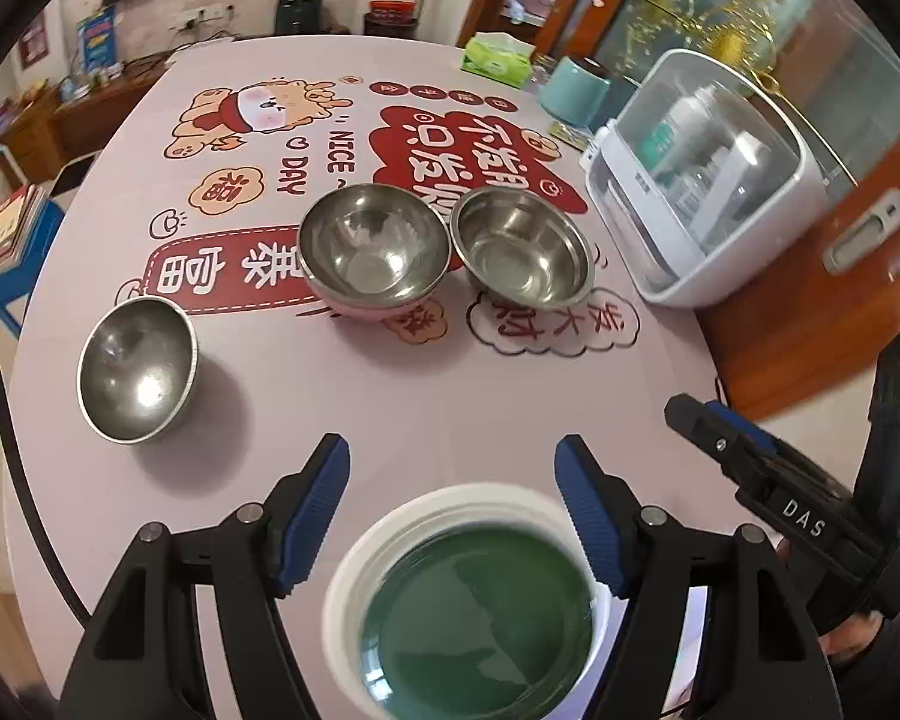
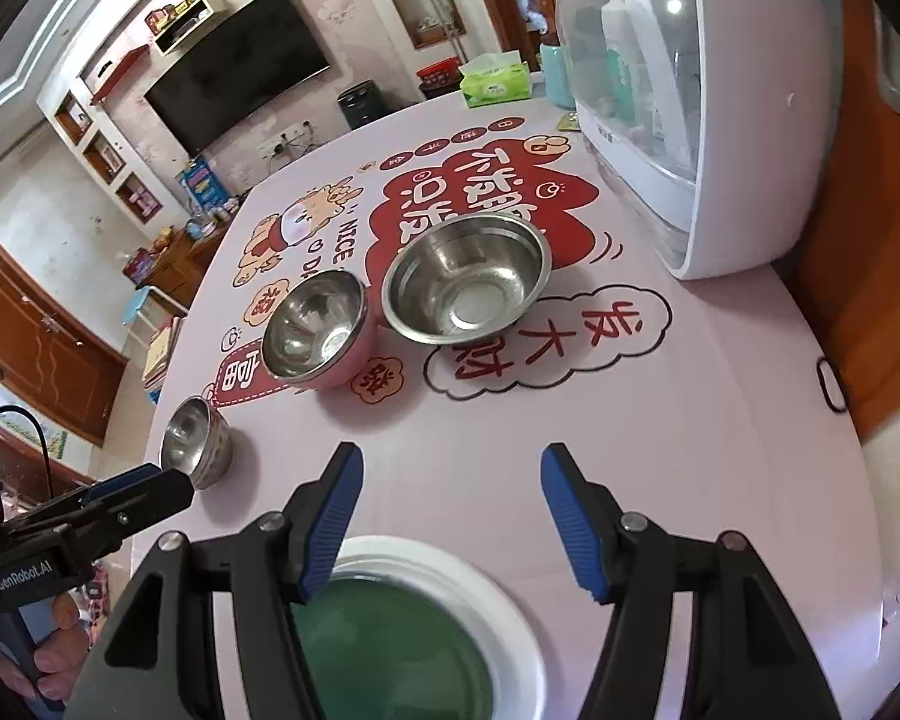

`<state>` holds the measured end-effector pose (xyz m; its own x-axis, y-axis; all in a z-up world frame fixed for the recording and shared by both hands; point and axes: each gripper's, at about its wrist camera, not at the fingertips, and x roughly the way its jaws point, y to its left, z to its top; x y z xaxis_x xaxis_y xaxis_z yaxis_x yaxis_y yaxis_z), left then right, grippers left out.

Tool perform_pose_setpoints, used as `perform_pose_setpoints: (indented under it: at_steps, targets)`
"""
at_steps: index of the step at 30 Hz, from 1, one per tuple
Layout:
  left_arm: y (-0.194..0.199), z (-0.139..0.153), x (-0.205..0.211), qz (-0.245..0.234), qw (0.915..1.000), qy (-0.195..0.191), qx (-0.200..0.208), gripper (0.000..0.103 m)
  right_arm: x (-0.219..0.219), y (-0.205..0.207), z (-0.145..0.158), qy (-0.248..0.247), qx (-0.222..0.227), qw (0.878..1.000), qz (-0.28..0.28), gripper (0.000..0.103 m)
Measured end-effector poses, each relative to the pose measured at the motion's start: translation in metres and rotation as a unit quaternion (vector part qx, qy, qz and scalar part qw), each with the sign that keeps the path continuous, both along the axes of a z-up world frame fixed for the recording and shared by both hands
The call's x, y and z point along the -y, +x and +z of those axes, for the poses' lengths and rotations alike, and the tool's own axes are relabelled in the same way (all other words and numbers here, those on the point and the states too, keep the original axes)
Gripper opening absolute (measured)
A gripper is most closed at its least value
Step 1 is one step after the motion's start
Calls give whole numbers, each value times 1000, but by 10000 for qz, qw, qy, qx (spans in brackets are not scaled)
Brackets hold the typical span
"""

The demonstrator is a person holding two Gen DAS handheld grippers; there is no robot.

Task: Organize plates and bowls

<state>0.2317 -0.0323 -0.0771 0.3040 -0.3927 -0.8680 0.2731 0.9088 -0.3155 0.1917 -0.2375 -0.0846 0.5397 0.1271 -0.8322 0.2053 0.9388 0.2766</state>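
Both claws stand open with nothing between their pads, the left gripper [image 1: 453,468] and the right gripper [image 2: 450,474] hovering over a white-rimmed green dish [image 1: 474,612], blurred, perhaps a stack. Farther up the pink table [image 1: 330,408] sit three steel bowls: a small bowl [image 1: 137,369] apart at the left, a pink-sided bowl [image 1: 373,249] just beside a plain bowl [image 1: 522,247].

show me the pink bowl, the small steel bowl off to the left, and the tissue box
pink bowl [image 1: 373,246]: left wrist view, steel inside.
small steel bowl [image 1: 135,369]: left wrist view, inner wall.
tissue box [image 2: 494,84]: right wrist view, green front face.
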Motion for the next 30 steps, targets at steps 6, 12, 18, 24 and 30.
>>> perform_pose_setpoints:
  at_steps: [6, 12, 18, 24, 30]
  targets:
    - [10, 0, 30, 462, 9989, -25, -80, 70, 38, 25, -7, 290, -79, 9995, 134, 62]
    - [26, -5, 57, 764, 9969, 145, -142, 70, 65, 54, -15, 446, -169, 9987, 171, 62]
    - [45, -16, 74, 916, 9949, 341, -248, 70, 83, 82, -29, 655, -279, 9973, 155, 62]
    - [64, -30, 90, 976, 9940, 383, -325, 70, 87, 103, -45, 550, -294, 9977, 255, 62]
    - [84, -48, 102, 1159, 9920, 267, -417, 70, 89, 116, -61, 462, -352, 9976, 366, 62]
